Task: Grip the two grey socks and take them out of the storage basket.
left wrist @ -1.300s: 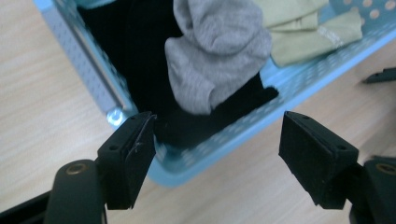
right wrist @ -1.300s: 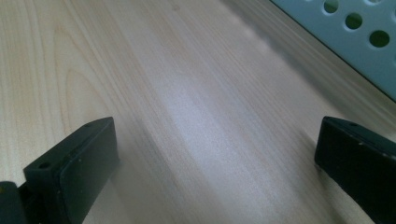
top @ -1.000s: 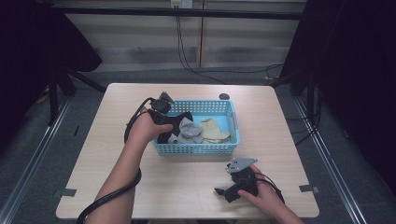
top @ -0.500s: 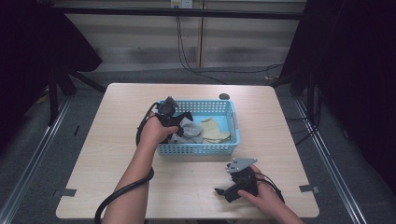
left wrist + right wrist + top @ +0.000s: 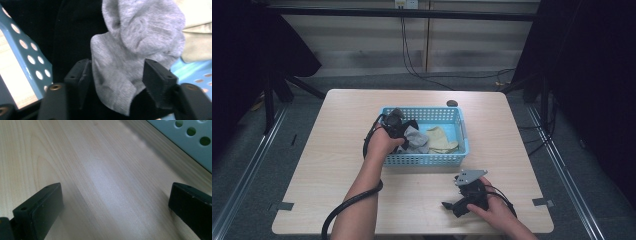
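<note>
In the blue basket (image 5: 447, 159) at frame centre, the left gripper (image 5: 117, 75) has just been closing its jaws around the grey sock (image 5: 135, 47), not yet pinching; soft, light and limp, it is best taken at that bunched fold.

No writing, label, brand mark, number or sign can be read anywhere: none on the blue basket (image 5: 424, 160), none on the socks (image 5: 135, 50) inside it, none on the worktop (image 5: 337, 125), and none on either tool.
</note>
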`<state>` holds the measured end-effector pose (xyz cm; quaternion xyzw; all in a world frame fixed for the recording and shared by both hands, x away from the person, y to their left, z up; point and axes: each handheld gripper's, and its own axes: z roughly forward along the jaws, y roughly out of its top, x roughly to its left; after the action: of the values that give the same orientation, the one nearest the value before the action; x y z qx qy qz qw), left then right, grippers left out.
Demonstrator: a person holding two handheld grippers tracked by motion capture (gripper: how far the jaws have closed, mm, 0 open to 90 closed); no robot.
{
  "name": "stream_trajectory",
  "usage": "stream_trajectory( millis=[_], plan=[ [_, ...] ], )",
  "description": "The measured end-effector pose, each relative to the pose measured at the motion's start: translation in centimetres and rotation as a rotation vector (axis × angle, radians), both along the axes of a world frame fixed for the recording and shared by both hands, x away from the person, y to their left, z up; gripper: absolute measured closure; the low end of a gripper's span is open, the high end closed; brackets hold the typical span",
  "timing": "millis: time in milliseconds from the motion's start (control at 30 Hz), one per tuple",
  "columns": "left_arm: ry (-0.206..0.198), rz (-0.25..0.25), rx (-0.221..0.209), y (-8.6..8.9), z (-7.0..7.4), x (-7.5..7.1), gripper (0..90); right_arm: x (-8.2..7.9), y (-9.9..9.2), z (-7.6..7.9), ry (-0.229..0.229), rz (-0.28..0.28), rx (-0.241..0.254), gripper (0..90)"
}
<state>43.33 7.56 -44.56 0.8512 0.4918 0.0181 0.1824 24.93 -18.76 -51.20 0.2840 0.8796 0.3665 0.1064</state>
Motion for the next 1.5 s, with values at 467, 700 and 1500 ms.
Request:
stream_trajectory(
  millis=[467,700,1500],
  plan=[
    [0.039,0.0,0.016,-0.1,0.2,0.0,76.6,0.0,0.0,0.0,0.002,0.001,0.001,0.0],
    [0.059,-0.01,0.016,0.0,2.1,-0.1,81.3,-0.1,0.0,0.0,0.009,0.003,0.002,0.0],
    [0.064,-0.032,0.046,1.8,8.3,-0.5,81.6,-0.1,0.0,0.0,0.009,0.004,-0.001,0.0]
  ],
)
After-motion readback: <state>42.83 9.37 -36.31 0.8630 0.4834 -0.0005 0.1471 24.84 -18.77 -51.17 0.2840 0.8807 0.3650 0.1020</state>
